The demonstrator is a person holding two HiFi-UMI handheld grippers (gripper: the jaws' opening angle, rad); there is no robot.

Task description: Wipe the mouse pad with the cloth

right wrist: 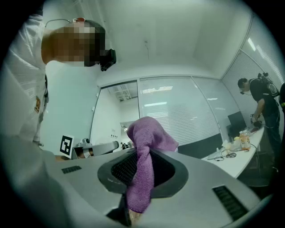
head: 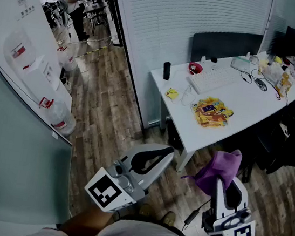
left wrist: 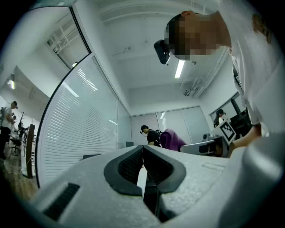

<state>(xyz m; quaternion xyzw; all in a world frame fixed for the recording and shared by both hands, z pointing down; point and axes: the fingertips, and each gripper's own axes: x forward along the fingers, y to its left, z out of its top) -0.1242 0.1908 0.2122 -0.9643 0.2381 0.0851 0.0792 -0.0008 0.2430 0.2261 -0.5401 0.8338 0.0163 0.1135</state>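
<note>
A mouse pad [head: 212, 112] with a yellow and orange print lies near the front edge of the white table [head: 246, 115]. Both grippers are held low over the floor, well short of the table. My right gripper [head: 227, 178] is shut on a purple cloth [head: 218, 169], which bunches above its jaws. In the right gripper view the cloth [right wrist: 144, 160] hangs down between the dark pads. My left gripper [head: 169, 152] is shut with nothing in it, and its jaws meet in the left gripper view [left wrist: 143, 150]. The cloth [left wrist: 172, 139] also shows there, to the right.
On the table are a white keyboard [head: 212, 78], a black cup [head: 166, 70], a red bowl [head: 195, 68], cables and small items. A dark chair [head: 226, 44] stands behind it. A blinds partition and glass wall line the wooden floor. People stand far off.
</note>
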